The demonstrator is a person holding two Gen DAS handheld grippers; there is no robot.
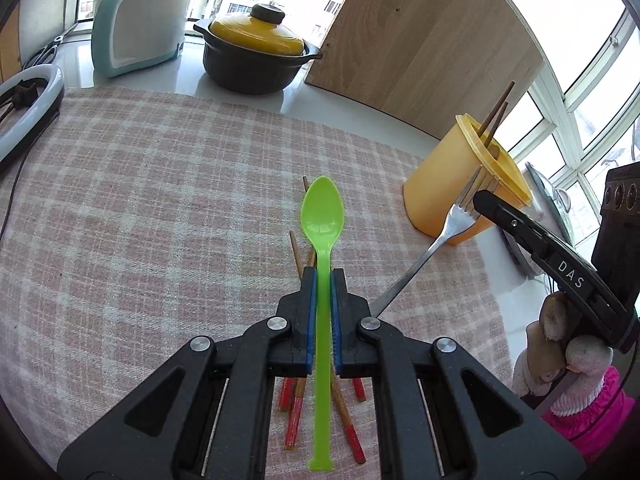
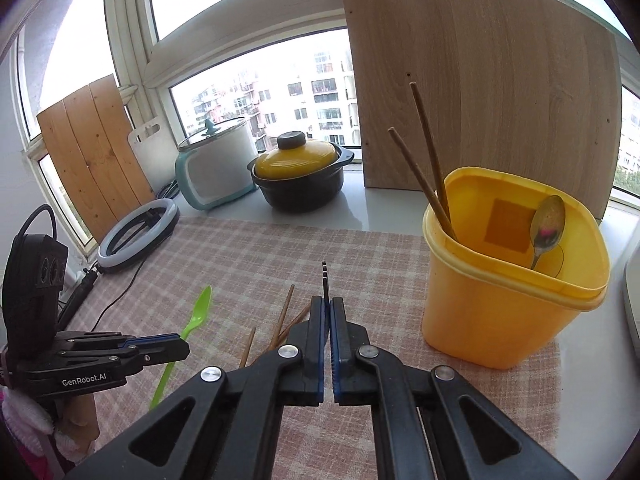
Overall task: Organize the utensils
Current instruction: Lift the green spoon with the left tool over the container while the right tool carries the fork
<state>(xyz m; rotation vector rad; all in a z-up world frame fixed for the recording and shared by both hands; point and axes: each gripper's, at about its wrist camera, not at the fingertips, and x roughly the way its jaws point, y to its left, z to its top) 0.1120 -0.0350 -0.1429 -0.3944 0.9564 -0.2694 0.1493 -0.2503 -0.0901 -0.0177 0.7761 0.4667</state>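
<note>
Fork (image 1: 440,236) is clamped edge-on in right hand-held gripper (image 2: 329,304), yellow container (image 2: 516,280) ahead-right, nearer; green spoon (image 1: 322,216) is gripped by left hand-held gripper (image 1: 323,276).

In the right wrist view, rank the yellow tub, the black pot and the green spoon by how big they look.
1. Yellow tub, clearly largest, though it stands nearest the camera.
2. Black pot, farther back.
3. Green spoon, thinnest, partly hidden by the left gripper.

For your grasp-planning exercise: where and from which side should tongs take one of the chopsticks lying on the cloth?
Grip a chopstick at its bare wooden shaft, from above, pads across its width. It lies flat on the checked cloth, crossing others, so pick the clearest stretch.
</note>
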